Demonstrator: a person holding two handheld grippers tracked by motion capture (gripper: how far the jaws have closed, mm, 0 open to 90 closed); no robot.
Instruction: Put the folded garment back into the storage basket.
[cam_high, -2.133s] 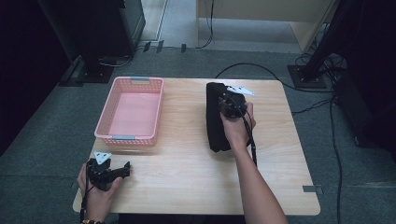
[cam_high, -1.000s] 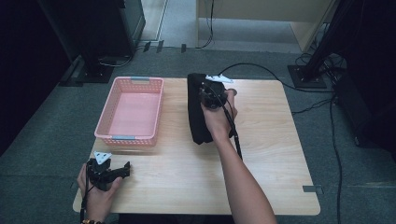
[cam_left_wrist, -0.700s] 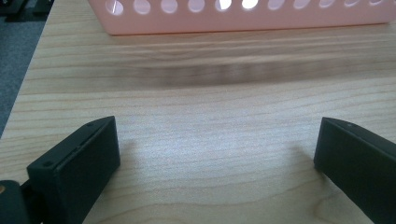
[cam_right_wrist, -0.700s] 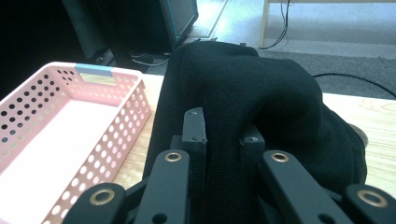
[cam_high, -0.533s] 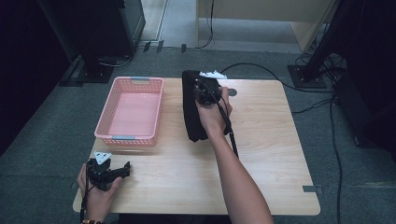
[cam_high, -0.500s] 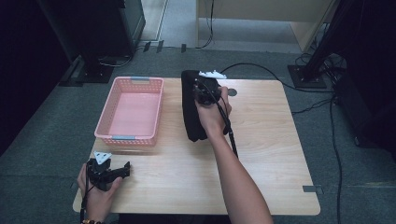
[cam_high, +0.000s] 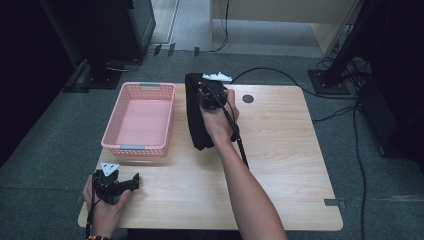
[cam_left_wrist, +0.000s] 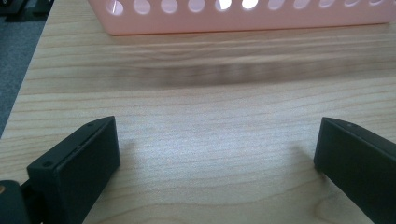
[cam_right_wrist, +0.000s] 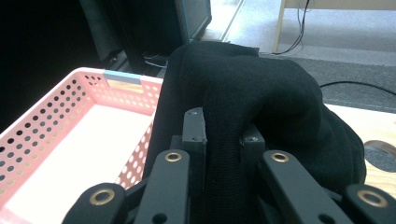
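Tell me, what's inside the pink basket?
Nothing that I can see: the pink basket shows a bare pink floor in the high view. The black cloth hangs beside it, pinched by the right gripper. The near wall hides a little strip of the floor.

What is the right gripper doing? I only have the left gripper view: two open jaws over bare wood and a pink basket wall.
Observer: The right gripper is shut on a black cloth, a fold pinched between its jaws.
Operator: Where is that cloth relative to the basket?
Observer: Beside the basket, just right of it in the high view, and lifted so it hangs from the gripper.
Operator: Anything in the basket?
Observer: Nothing that the high view shows; its pink floor is bare.
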